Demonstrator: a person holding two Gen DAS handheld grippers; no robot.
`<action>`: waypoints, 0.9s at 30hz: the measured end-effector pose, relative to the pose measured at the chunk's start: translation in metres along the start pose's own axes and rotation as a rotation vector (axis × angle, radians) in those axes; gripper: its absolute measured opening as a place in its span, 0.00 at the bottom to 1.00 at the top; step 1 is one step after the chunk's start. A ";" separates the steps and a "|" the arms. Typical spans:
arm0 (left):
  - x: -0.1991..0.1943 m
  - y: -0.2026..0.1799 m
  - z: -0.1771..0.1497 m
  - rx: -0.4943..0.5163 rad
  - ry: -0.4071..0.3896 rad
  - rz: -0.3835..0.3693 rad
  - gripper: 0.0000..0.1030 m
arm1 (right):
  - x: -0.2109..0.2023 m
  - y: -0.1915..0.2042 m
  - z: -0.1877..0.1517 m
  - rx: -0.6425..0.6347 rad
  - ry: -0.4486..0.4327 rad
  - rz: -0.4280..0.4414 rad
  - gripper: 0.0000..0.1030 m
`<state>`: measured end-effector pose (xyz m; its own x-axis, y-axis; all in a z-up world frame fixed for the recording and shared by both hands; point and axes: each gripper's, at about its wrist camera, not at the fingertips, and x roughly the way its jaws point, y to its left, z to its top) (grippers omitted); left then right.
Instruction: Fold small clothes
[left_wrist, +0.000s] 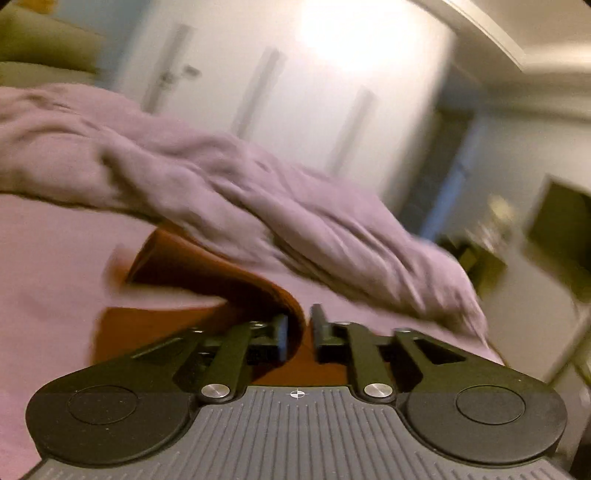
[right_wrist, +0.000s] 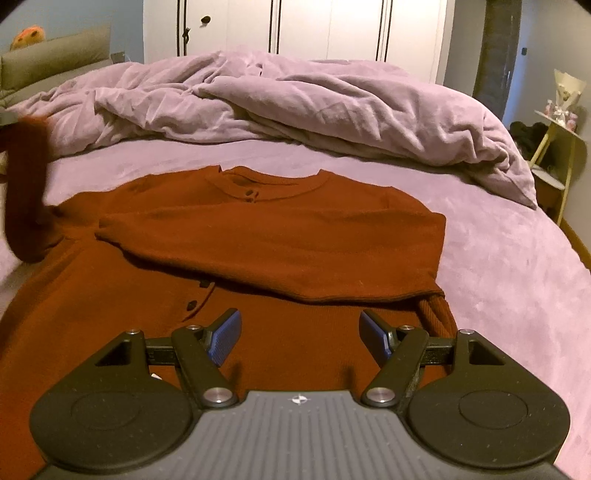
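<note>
Left gripper (left_wrist: 300, 332): the two black fingers stand a little apart, with a narrow gap; a fold of the rust-red cardigan (left_wrist: 207, 273) runs through this gap and lies against the left finger (left_wrist: 281, 334); whether the pads press on the cloth I cannot tell, the picture is blurred
Sleeve (right_wrist: 26, 188): in the right wrist view it hangs lifted at the far left edge, above the bed, blurred
Right gripper (right_wrist: 301, 338): the fingers with blue pads (right_wrist: 225, 338) are wide apart; nothing is between them; they hover just above the lower front of the cardigan (right_wrist: 258, 236), and contact with the cloth is not clear
Cardigan: it lies flat on the purple bed sheet (right_wrist: 498, 280), neck toward the far side, buttons (right_wrist: 192, 305) visible on the front; the right sleeve side is folded across the chest
Duvet (right_wrist: 295, 99): a crumpled lilac heap behind the cardigan, apart from it
Background: a white wardrobe (right_wrist: 295, 26) behind the bed, a small side table (right_wrist: 557, 147) at the right
</note>
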<state>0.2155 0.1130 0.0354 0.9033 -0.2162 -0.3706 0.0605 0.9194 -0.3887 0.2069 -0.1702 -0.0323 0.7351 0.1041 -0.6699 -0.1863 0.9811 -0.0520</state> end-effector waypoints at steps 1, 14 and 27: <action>0.015 -0.009 -0.011 -0.008 0.056 -0.012 0.47 | -0.001 -0.002 0.000 0.008 0.000 0.004 0.69; 0.021 0.061 -0.094 -0.190 0.314 0.250 0.54 | 0.039 -0.020 0.030 0.213 0.055 0.258 0.68; 0.025 0.045 -0.097 -0.107 0.323 0.246 0.68 | 0.129 -0.008 0.050 0.461 0.202 0.354 0.30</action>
<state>0.2002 0.1174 -0.0731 0.7050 -0.1021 -0.7019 -0.2002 0.9207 -0.3350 0.3359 -0.1569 -0.0809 0.5334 0.4478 -0.7176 -0.0622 0.8669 0.4946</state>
